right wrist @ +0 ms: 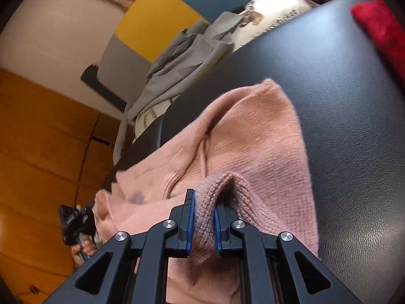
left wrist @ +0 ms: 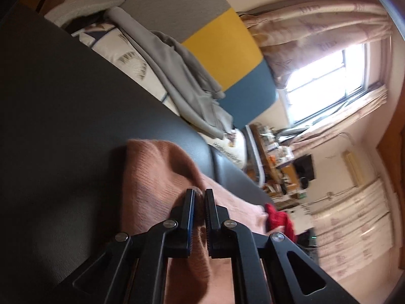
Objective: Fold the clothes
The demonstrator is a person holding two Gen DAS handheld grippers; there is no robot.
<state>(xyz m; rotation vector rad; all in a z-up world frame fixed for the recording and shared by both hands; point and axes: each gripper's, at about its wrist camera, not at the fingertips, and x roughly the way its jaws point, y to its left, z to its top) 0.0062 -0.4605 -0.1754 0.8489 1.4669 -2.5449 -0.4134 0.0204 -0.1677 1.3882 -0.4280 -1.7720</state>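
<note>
Both grippers, left (left wrist: 200,197) and right (right wrist: 204,202), clamp the pink sweater (right wrist: 253,136). The thick knit could slip free, or drag crooked across the table (right wrist: 354,101).

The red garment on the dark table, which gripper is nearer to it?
Left. The left gripper grips the pink sweater close beside the red garment; the right gripper holds the sweater well across the table.
</note>
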